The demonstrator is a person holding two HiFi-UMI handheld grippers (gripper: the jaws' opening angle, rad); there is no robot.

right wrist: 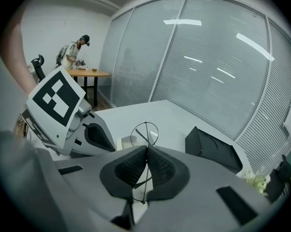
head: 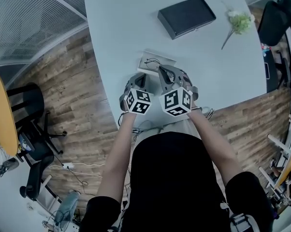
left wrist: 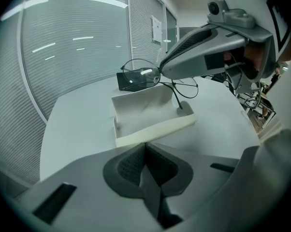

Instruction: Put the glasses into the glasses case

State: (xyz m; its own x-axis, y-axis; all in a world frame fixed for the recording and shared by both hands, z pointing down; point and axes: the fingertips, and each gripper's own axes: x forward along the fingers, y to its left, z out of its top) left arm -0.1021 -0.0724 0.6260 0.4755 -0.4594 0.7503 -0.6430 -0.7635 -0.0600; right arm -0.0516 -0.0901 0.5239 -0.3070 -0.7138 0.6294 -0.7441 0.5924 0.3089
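Note:
Thin black wire glasses (left wrist: 141, 72) hang just above a white open case (left wrist: 155, 132) on the white table. My right gripper (left wrist: 161, 74) is shut on their frame, and one temple arm reaches down into the case. In the right gripper view the wire runs between my pads (right wrist: 157, 166) and one round lens (right wrist: 144, 132) sticks out past the tips. My left gripper (left wrist: 145, 146) is shut and empty, hovering just short of the case's near edge. In the head view both grippers, left (head: 138, 77) and right (head: 161, 70), sit side by side at the case (head: 167, 60).
A black rectangular box (head: 186, 16) lies farther back on the table (head: 116, 28), with a sprig of flowers (head: 240, 21) to its right. Office chairs and cables stand on the wooden floor at the left. A person stands at a distant round table (right wrist: 87, 72).

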